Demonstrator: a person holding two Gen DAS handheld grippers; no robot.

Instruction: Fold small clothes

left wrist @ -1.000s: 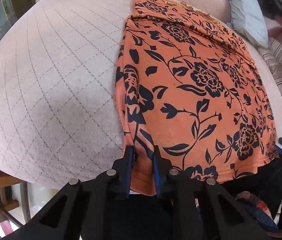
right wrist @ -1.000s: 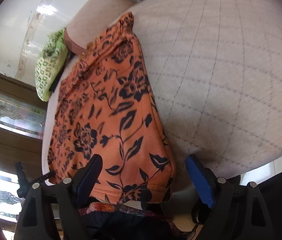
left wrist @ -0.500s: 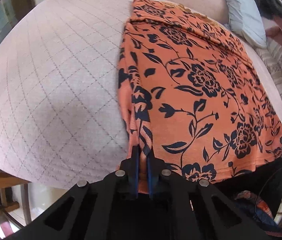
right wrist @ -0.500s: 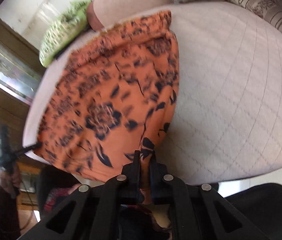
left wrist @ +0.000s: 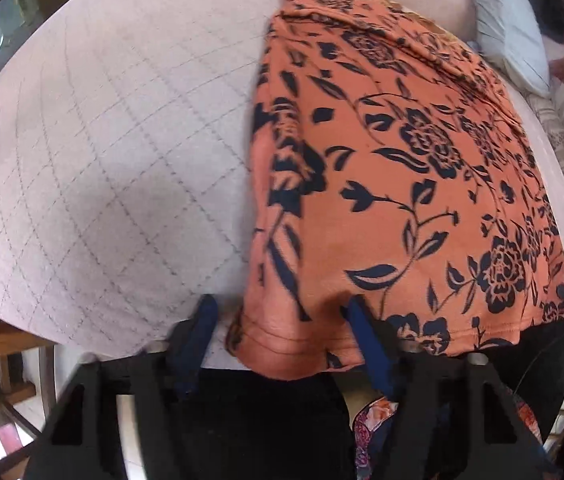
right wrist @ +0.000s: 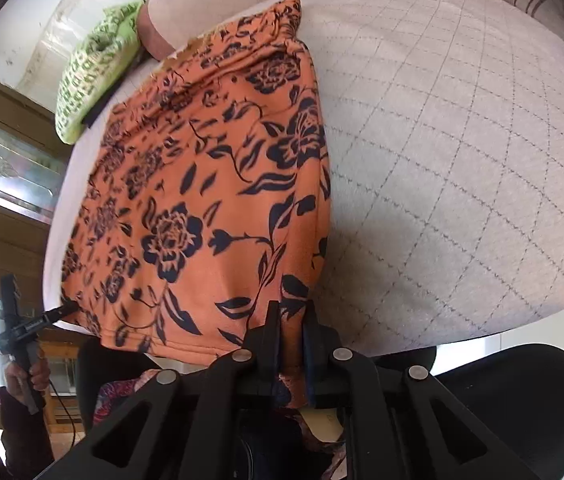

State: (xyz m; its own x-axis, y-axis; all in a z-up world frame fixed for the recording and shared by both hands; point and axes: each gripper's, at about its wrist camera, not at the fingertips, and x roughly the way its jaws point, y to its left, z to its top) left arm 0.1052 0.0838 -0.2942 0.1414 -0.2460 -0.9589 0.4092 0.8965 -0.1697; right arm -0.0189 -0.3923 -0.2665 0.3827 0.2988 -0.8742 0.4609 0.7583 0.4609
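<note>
An orange knit garment printed with dark navy flowers and leaves [left wrist: 393,184] is lying flat on a pale quilted bed cover stitched in a diamond grid [left wrist: 102,152], its hemmed lower edge hanging slightly over the near edge of the bed. The left gripper [left wrist: 282,344] is pointing steeply down at the garment's near left corner; its jaws have just been opening and are now standing apart, with the hem corner lying loose between the blue fingers [left wrist: 198,336] and neither pad pressing on it. The right gripper [right wrist: 291,344] is sitting at the garment's [right wrist: 210,200] near right corner, its jaws nearly together and pinching a fold of the hem between them, having eased open only a touch. A lime-green patterned cushion [right wrist: 94,76] is resting at the far side of the bed cover [right wrist: 461,168], just beyond the garment's far end, and a pale blue-grey pillow [left wrist: 509,28] is lying beyond the garment's far right side.
</note>
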